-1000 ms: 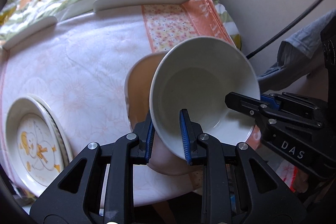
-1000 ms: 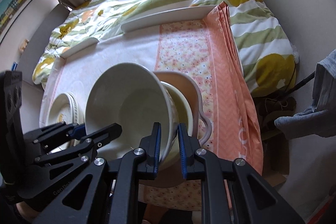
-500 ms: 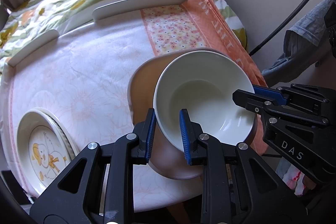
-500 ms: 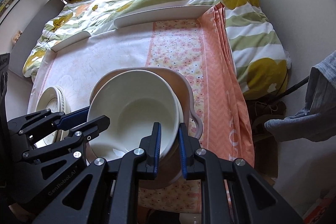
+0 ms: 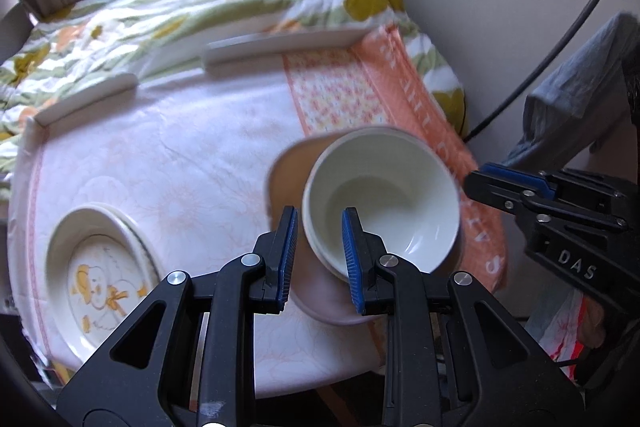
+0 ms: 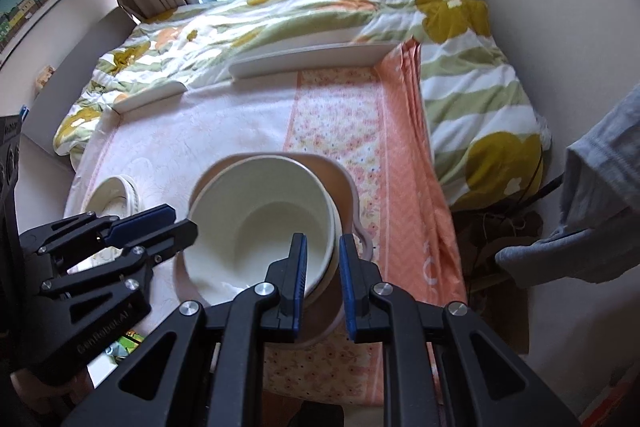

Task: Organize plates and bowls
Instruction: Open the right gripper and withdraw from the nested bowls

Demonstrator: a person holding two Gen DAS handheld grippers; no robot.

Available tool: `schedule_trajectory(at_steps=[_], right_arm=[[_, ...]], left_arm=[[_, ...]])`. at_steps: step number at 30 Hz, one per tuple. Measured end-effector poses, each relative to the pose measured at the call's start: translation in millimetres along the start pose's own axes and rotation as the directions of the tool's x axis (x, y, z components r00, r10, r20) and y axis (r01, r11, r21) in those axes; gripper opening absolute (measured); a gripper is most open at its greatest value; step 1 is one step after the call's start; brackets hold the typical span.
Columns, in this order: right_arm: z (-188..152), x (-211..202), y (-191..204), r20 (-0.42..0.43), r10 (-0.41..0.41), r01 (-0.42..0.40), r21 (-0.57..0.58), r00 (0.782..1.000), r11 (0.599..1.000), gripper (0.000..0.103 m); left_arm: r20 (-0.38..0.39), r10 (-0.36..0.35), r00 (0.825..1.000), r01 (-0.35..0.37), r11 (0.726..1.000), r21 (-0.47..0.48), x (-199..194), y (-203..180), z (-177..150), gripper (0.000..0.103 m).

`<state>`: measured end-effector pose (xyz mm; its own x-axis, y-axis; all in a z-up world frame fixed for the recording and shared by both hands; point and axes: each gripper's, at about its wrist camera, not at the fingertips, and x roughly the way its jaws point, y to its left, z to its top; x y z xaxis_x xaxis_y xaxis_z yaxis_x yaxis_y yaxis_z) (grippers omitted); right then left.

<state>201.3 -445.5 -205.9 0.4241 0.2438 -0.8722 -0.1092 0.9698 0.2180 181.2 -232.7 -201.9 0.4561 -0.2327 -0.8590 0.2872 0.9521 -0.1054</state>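
Note:
A white bowl (image 5: 380, 203) (image 6: 260, 227) sits level, nested in a second bowl whose rim (image 6: 336, 227) shows just under it. Both rest on a beige handled tray (image 5: 288, 167) (image 6: 340, 175). My left gripper (image 5: 320, 210) hovers at the bowl's near-left rim, jaws narrow; the rim shows in the gap, but the pads do not seem to press it. My right gripper (image 6: 323, 237) stands the same way at the near-right rim. Each also shows in the other view: the right gripper (image 5: 476, 183) and the left gripper (image 6: 184, 219), their tips just off the bowl's edge.
A stack of white plates with a yellow duck picture (image 5: 100, 275) (image 6: 116, 195) lies at the table's left. An orange patterned cloth (image 5: 400, 99) covers the right side. White rails (image 6: 304, 61) edge the far side; a flowered quilt (image 6: 460, 27) lies beyond. A grey sleeve (image 6: 592, 219) hangs at right.
The bowl went from tilted in both grippers to level, nested in the bowl on the tray. Both grippers have since drawn up and back, so the bowl looks smaller and their tips clear its rim.

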Motion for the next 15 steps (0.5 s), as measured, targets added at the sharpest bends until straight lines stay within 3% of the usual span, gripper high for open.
schedule_trajectory(at_steps=[2, 3, 4, 5, 6, 8, 11, 15], right_arm=[[1.0, -13.9, -2.3, 0.022, 0.028, -0.028, -0.007, 0.999, 1.000, 0.015], [1.8, -20.9, -3.0, 0.032, 0.043, -0.042, -0.013, 0.999, 0.999, 0.015], [2.4, -28.1, -4.1, 0.048, 0.046, -0.045, -0.019, 0.998, 0.999, 0.018], [2.7, -33.5, -4.9, 0.062, 0.042, -0.041, -0.022, 0.997, 0.999, 0.034], [2.6, -39.5, -6.1, 0.078, 0.036, -0.034, -0.024, 0.996, 0.999, 0.062], [1.7, -49.0, -8.9, 0.113, 0.042, -0.039, -0.029, 0.993, 0.999, 0.098], [-3.0, -52.1, -9.0, 0.119, -0.020, 0.026, -0.048, 0.993, 0.999, 0.100], [-14.4, -39.4, -13.5, -0.008, -0.099, 0.099, -0.070, 0.995, 0.993, 0.100]], left_arm=[[0.041, 0.013, 0.999, -0.013, 1.000, 0.004, -17.3, 3.3, 2.0, 0.024], [0.054, 0.032, 0.998, -0.032, 0.999, 0.012, -25.4, 5.5, 3.0, 0.043], [0.059, 0.054, 0.997, -0.055, 0.998, 0.016, -30.9, 7.2, 3.8, 0.079], [0.075, 0.080, 0.994, -0.081, 0.997, 0.017, -38.3, 10.2, 3.8, 0.093], [0.101, 0.088, 0.991, -0.090, 0.996, 0.016, -44.9, 11.9, 3.3, 0.100], [0.143, 0.073, 0.987, -0.079, 0.996, 0.032, -56.3, 16.3, 1.1, 0.100], [0.092, 0.076, 0.993, -0.080, 0.996, 0.044, -53.0, 24.5, -3.9, 0.100], [0.013, 0.026, 1.000, -0.027, 0.999, 0.037, -38.6, 32.5, -19.9, 0.100]])
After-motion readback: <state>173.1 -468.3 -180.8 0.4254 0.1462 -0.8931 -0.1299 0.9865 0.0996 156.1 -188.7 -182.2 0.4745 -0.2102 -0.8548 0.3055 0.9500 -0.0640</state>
